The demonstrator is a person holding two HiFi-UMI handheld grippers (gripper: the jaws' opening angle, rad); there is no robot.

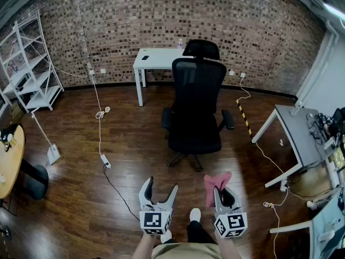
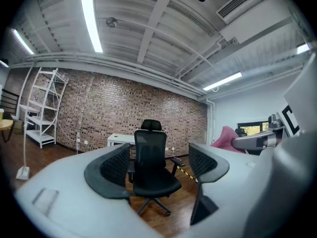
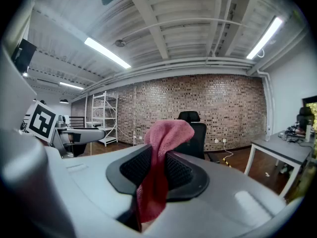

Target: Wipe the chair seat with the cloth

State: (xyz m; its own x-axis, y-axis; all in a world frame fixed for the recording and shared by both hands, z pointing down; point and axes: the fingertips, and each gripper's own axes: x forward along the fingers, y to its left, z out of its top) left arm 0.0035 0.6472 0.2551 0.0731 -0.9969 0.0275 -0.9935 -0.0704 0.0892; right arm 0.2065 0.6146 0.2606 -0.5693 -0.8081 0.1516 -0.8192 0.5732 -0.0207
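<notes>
Approach step: right tool (image 1: 223, 197) clamped on pink cloth (image 1: 216, 182), left tool (image 1: 159, 190) open and empty, chair seat (image 1: 194, 138) well ahead; next, close in and lower cloth onto seat.

My feed shows 2 hand-held tools of one make. The left gripper (image 1: 160, 185) and the right gripper (image 1: 222, 194) each have a pale grey, smoothly moulded shell that narrows into 2 curved jaws. The inner faces of the jaws carry black pads (image 2: 115, 168) with a fine grid texture. At the rear of each tool sits a cube, the left cube (image 1: 155, 222) and the right cube (image 1: 230, 225). Both are white-edged, with a black square marker on every face I can see. The person carrying them wears a tan garment (image 1: 186, 251) at the waist, dark trousers (image 1: 200, 232) and a white shoe (image 1: 195, 215).
</notes>
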